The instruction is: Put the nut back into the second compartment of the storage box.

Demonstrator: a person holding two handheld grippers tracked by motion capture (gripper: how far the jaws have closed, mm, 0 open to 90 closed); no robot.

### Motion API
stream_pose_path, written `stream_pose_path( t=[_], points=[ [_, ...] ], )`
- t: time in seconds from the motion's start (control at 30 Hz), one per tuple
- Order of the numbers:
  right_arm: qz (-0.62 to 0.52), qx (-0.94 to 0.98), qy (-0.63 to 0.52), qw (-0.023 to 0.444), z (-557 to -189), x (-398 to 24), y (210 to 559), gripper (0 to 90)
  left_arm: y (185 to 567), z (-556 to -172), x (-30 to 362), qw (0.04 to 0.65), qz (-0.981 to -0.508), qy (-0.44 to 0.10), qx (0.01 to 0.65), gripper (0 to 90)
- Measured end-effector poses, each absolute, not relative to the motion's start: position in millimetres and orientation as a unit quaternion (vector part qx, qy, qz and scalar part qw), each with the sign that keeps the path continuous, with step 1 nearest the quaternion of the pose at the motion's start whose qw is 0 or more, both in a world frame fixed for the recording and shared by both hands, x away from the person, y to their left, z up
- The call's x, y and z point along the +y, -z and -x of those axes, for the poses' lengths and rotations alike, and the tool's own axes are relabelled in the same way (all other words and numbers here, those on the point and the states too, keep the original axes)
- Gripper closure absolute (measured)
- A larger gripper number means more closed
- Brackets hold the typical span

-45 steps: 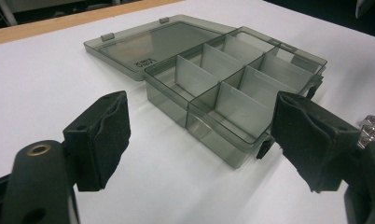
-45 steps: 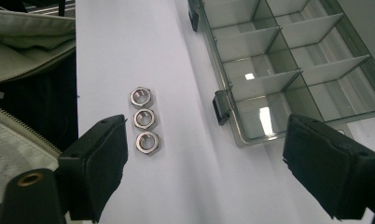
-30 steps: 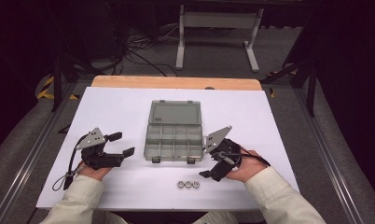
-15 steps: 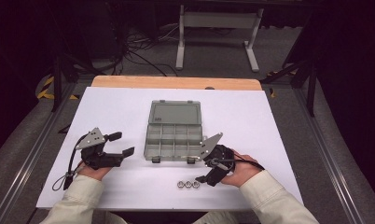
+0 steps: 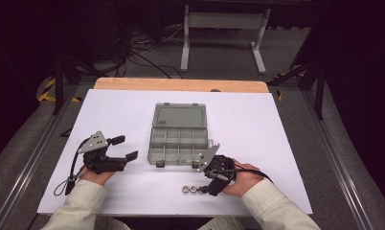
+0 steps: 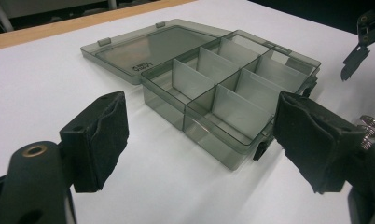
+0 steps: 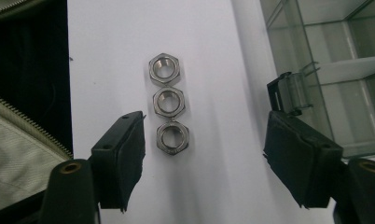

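Three steel hex nuts point(image 7: 169, 105) lie in a touching row on the white sheet point(image 5: 286, 129), near its front edge, just in front of the box point(image 5: 179, 141). Each is six-sided, shiny, with a threaded bore facing up. In the right gripper view the nearest nut point(image 7: 173, 137) sits between the jaws, close beside one pad point(image 7: 125, 154), not yet pinched. The right gripper point(image 5: 206, 188) has its jaws spread; they have just been closing, with that nut between them and untouched.

The box is smoky clear plastic, lid point(image 6: 148, 46) flat open behind it. Thin dividers split the tray into small compartments; all look empty. A black latch point(image 7: 288, 93) hangs at the front wall.

The left gripper point(image 5: 123, 147) rests on the sheet left of the box, jaws spread, nothing between them.
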State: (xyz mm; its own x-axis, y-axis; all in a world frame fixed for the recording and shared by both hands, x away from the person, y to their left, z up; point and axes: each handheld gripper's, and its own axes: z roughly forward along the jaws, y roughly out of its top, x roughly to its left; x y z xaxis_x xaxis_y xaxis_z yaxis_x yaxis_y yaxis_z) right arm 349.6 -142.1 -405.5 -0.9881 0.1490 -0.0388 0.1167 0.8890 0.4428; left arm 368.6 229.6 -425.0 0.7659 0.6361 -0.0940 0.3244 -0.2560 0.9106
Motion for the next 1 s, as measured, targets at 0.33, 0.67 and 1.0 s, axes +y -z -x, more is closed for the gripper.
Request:
stream_pose_path(
  t=[0.33, 0.67, 1.0],
  points=[
    [-0.076, 0.971, -0.223, 0.028, -347, -139, 418, 31.5, 425, -369, 229, 0.525, -0.780, -0.146, 0.307, 19.1],
    [-0.079, 0.974, -0.213, 0.021, -345, -137, 428, 37.1, 425, -369, 229, 0.524, -0.780, -0.148, 0.308, 19.4],
    [-0.080, 0.975, -0.205, 0.019, -346, -138, 432, 49.2, 425, -369, 229, 0.523, -0.781, -0.148, 0.308, 20.0]
  ],
)
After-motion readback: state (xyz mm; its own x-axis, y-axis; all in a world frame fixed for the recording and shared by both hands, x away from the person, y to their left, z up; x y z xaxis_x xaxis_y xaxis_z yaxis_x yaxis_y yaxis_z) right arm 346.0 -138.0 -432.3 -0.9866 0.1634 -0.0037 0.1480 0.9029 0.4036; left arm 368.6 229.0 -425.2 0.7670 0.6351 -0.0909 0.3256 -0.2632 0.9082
